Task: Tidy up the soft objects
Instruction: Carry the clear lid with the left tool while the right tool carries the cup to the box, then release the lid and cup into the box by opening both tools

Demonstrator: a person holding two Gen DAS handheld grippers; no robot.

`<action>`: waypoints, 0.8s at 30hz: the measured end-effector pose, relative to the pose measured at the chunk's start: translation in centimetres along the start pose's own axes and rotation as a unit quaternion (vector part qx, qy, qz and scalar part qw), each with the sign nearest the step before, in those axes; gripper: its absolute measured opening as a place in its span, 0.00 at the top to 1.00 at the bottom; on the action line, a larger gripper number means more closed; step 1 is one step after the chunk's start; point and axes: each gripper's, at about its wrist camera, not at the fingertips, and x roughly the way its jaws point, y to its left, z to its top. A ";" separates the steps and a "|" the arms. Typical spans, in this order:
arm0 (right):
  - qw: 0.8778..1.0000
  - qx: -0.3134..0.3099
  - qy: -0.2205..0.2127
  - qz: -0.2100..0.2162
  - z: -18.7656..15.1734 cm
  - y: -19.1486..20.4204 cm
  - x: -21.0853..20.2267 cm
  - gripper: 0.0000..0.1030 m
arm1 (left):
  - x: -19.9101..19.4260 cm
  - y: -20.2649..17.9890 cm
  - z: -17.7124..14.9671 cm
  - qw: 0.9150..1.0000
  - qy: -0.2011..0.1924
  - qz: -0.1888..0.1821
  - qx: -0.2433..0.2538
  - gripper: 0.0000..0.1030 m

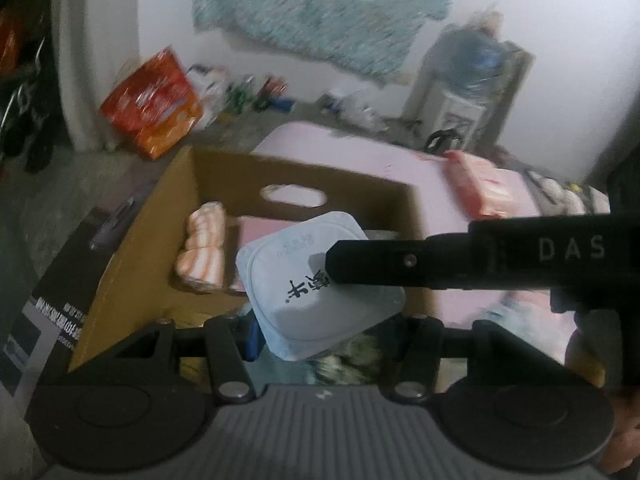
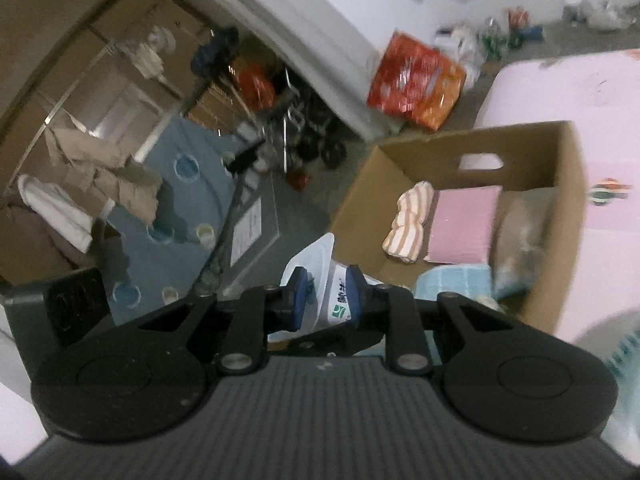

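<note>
right gripper (image 2: 327,296) | cup (image 2: 334,300) between fingers (image 2: 299,300) (clamped) — over box (image 2: 568,200)

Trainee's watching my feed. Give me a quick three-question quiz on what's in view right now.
1. True or false: the right gripper is shut on the yogurt cup.
2. What lies against the left inner wall of the cardboard box? A) a striped rolled cloth  B) a glass bottle  C) a shoe
3. Short answer: what colour is the flat item lying beside that cloth in the box?

Key: 1 true; 2 A; 3 pink.
</note>
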 end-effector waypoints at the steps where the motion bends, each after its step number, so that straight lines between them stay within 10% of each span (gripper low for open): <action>1: 1.000 0.007 0.014 -0.003 0.9 -0.3 1.7 0.80 | 0.9 0.9 0.5 1.000 0.008 0.004 -0.006 0.46; 18: 0.984 0.090 0.139 -0.067 4.5 -9.4 19.7 0.79 | 14.0 8.6 1.6 0.985 0.147 0.043 -0.084 0.50; 24: 0.987 0.058 0.131 -0.070 4.6 -8.6 20.4 0.78 | 12.5 8.3 1.6 0.991 0.103 0.057 -0.067 0.50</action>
